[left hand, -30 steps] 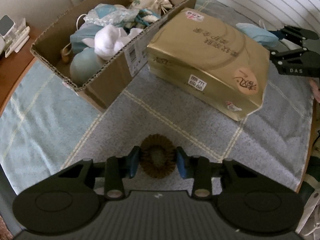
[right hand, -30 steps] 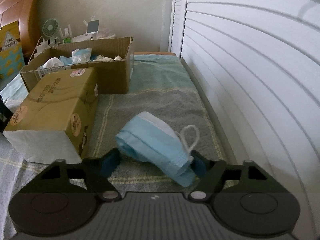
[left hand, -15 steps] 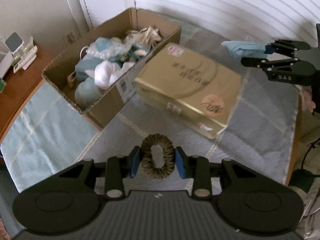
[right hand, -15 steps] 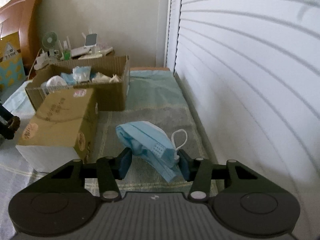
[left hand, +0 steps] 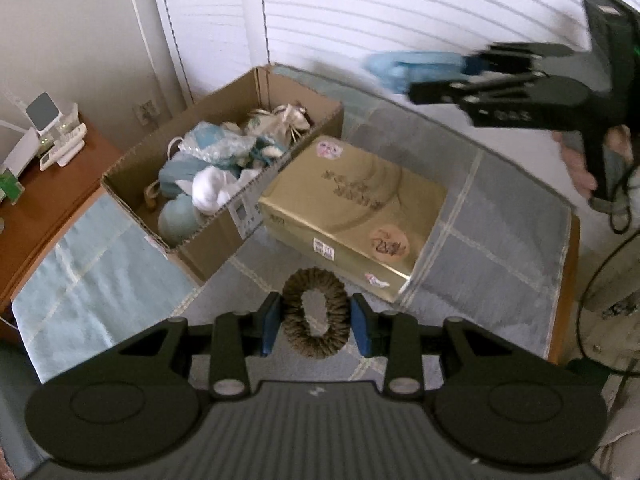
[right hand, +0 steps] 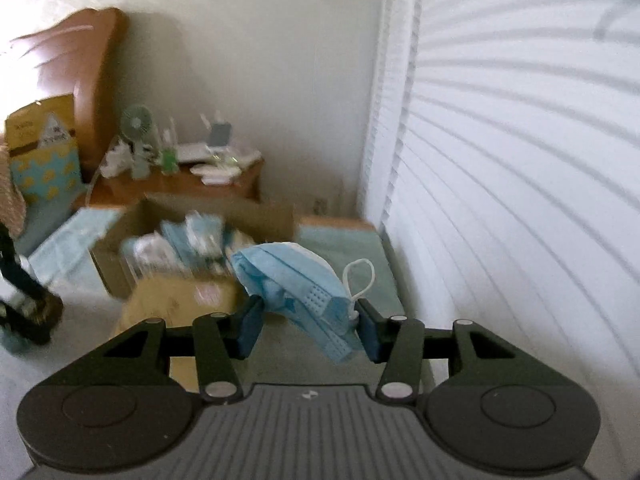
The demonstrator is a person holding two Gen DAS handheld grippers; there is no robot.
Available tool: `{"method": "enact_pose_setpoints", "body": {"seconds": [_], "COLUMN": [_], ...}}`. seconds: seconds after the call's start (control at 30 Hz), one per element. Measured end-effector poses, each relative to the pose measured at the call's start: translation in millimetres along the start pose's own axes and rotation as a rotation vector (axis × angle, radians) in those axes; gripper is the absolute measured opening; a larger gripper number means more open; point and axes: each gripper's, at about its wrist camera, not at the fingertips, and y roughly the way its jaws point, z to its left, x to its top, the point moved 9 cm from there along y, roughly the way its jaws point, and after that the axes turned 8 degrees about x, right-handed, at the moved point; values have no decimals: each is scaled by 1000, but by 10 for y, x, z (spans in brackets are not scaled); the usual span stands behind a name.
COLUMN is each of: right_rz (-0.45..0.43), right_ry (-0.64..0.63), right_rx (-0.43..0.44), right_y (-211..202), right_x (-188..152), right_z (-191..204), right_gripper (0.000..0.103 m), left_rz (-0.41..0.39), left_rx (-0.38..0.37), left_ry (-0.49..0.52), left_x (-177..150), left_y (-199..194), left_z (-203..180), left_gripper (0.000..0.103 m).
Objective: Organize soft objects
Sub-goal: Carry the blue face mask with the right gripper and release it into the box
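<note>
Left wrist view: the left gripper (left hand: 316, 323) holds a brown scrunchie (left hand: 316, 313) between its 2 blue pads, lifted above the grey-blue cloth (left hand: 496, 240). Ahead stands a gold package (left hand: 356, 204), touching the open cardboard box (left hand: 216, 240) full of soft things. The right gripper (right hand: 310, 326) is closed on a blue face mask (right hand: 292, 280), raised in the air before the white blinds (right hand: 520, 160).
</note>
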Motion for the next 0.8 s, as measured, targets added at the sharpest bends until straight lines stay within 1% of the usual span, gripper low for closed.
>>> {"method": "enact_pose_setpoints", "body": {"seconds": [0.2,0.37,0.43,0.47,0.5,0.6,0.8], "right_rz": [-6,11,32,48,59,80,94], "right_ry": [-33,-13,-11,-11,-11,4,50], "right_rx": [58,81,91,99,98,106,121], "right_y": [481,896,1043,1098,1138,1102,764], "right_x": [417,568,558,527,484,340,144], "right_z": [138,174,182,191,190,171,151], "right_gripper": [55,56,66,81,95,102,103], "left_rz": [-21,-35,-34,-33,-32,-32,-38], "left_rx": [14,27,32,35,37,45,58], "left_ry": [-26,-47,-52,-56,-61,-67,-72], "left_x": [13,48,59,68,78,110,239], "left_y": [-30,-15,-1,10,20,42,103], "left_z": [59,121,143,157,171,202,262], "left_gripper": [36,36,36,36,36,36,36]}}
